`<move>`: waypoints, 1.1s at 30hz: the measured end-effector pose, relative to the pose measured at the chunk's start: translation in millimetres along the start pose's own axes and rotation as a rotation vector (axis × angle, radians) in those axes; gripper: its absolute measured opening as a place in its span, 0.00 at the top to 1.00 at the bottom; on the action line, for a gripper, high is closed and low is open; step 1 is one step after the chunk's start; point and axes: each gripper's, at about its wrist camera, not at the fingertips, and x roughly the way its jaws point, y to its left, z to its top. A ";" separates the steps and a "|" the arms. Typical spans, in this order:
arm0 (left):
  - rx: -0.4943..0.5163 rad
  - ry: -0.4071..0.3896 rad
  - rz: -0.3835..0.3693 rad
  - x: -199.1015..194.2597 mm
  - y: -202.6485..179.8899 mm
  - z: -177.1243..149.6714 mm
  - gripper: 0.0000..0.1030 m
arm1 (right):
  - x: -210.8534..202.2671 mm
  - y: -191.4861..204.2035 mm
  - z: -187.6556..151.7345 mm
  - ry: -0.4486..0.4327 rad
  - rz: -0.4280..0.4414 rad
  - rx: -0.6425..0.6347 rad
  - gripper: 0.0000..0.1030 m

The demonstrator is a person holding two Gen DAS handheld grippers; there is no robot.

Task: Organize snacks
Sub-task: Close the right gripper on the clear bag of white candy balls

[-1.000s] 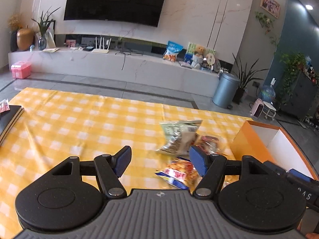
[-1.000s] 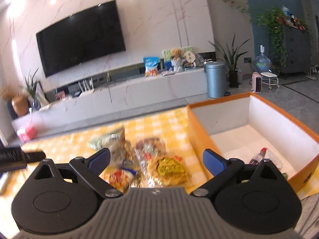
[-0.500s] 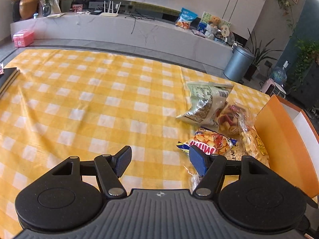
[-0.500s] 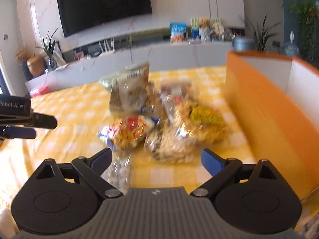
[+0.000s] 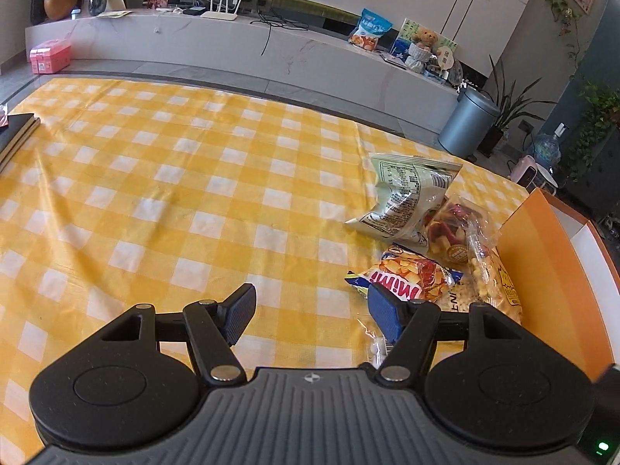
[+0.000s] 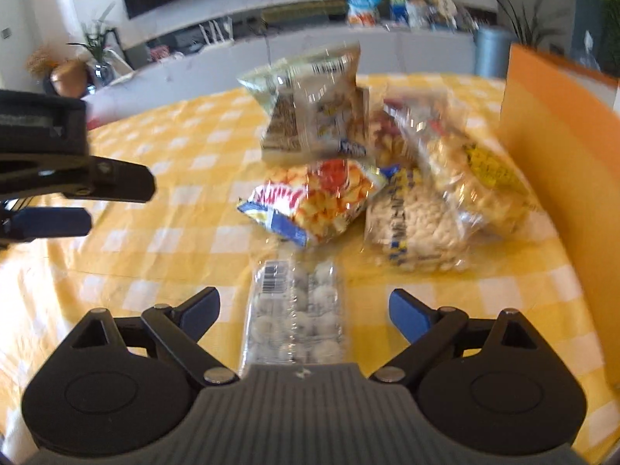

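- Your right gripper (image 6: 304, 312) has its jaws spread wide, nothing pinched. The clear pack of white balls (image 6: 296, 310) lies on the desk between them, pads clear of both sides.
- Your left gripper (image 5: 310, 310) is also released and empty, over bare yellow check cloth (image 5: 174, 178), just left of the snack pile.
- The pile sits just beside the orange box (image 5: 542, 271) wall: Mimi bag (image 5: 403, 279), green-white bag (image 5: 407, 197), yellow-label bag (image 5: 492, 283), and a clear bag with red pieces (image 5: 453, 228). Nothing here shows any of these inside the box yet.
- Risk: the clear pack is slick film. Close on the loose edge only and it will likely slide out during the lift.
- Risk: its far end lies close to the Mimi bag. Push too far forward and you may shove the pile or catch a second bag.
- Risk: the box wall is tall and close on your right. Carry too low and the pack could clip the rim and drop outside.
- Risk: the right view is motion-blurred, so judge pad alignment carefully before closing.
- Risk: your left gripper sits near the pile; keep it out of the right one's path or they may collide.
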 end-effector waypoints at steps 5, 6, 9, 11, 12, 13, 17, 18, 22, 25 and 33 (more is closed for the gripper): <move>0.004 -0.010 0.015 -9.7 -3.8 1.2 0.25 | 9.0 18.2 -7.8 0.002 -0.064 -0.117 0.17; 0.007 -0.015 0.015 -12.7 -5.0 1.4 0.25 | 7.0 19.9 -10.4 -0.008 -0.082 -0.140 0.22; 0.019 -0.040 0.012 -23.3 -10.7 1.3 0.25 | -0.9 11.0 -13.4 -0.014 -0.075 -0.128 0.36; 0.042 -0.062 -0.002 -29.0 -15.3 0.2 0.25 | -7.0 4.7 -15.9 -0.009 -0.077 -0.130 0.41; 0.057 -0.075 -0.009 -32.0 -18.6 -0.1 0.25 | -9.6 1.7 -17.6 -0.004 -0.082 -0.131 0.41; 0.068 -0.081 -0.012 -34.1 -21.1 -0.9 0.25 | -13.0 -2.3 -19.9 0.000 -0.086 -0.126 0.41; 0.093 -0.084 -0.029 -36.5 -30.0 -2.6 0.25 | -25.0 -23.0 -24.5 0.023 -0.087 -0.084 0.42; 0.096 -0.080 -0.034 -35.9 -31.7 -3.0 0.25 | -26.7 -24.9 -25.5 0.027 -0.090 -0.083 0.42; 0.115 -0.069 -0.036 -33.1 -37.3 -6.3 0.25 | -28.9 -25.7 -27.5 0.031 -0.088 -0.090 0.39; 0.125 -0.061 -0.036 -31.3 -39.8 -8.2 0.25 | -26.0 -23.7 -26.9 0.025 -0.075 -0.102 0.30; 0.123 -0.043 -0.020 -21.9 -38.4 -10.4 0.25 | -18.3 -17.5 -21.7 0.019 -0.064 -0.157 0.37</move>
